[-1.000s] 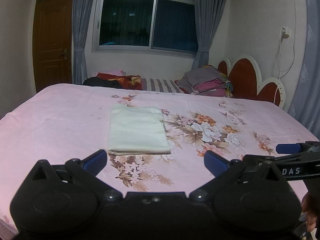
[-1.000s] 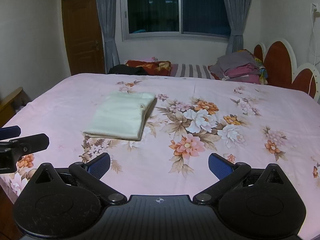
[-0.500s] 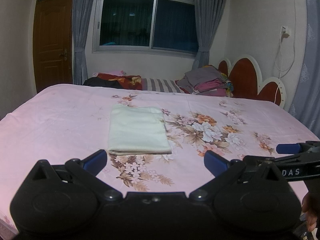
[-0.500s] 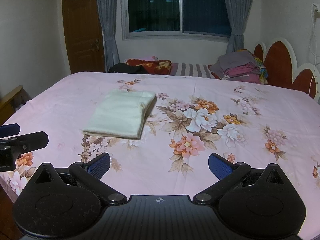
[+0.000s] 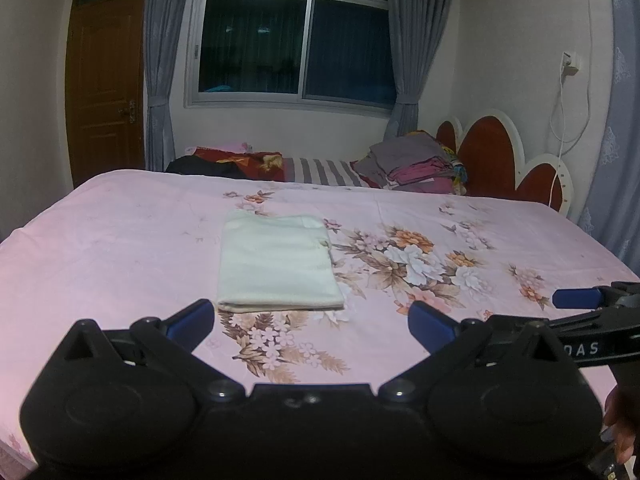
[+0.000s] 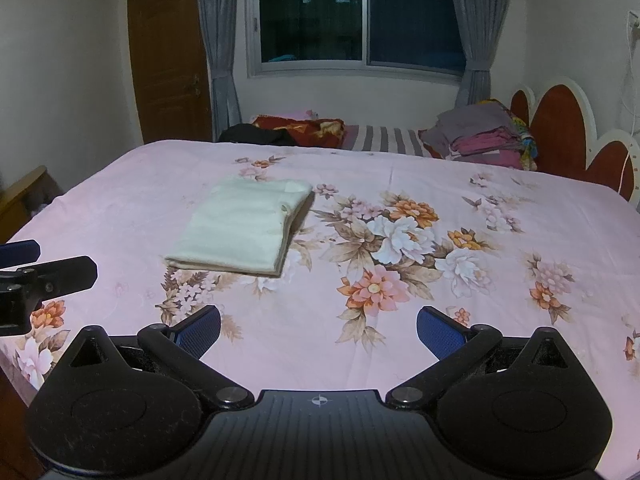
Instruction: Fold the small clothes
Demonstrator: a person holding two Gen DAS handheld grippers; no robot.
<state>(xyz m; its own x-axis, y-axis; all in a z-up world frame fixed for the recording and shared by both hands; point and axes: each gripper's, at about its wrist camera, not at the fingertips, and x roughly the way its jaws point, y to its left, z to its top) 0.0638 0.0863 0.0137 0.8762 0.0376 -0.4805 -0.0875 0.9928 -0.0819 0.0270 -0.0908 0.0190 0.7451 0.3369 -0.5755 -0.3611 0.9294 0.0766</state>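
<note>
I see the pink floral bed [image 5: 120, 248] filling both views, a stack of folded laundry [image 6: 480, 132] at its far right by the headboard. The cream garment [image 5: 276, 264] lies flat on the sheet, already a tidy rectangle, so I judge folding done. My left gripper [image 5: 312, 320] and right gripper [image 6: 318, 330] hang near, spread wide, empty, clear of the cloth.

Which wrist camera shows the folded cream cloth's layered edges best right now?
The right wrist view: the folded cream cloth shows stacked layers along its right side. The left wrist view sees it squarely, mostly the flat top and near fold.
</note>
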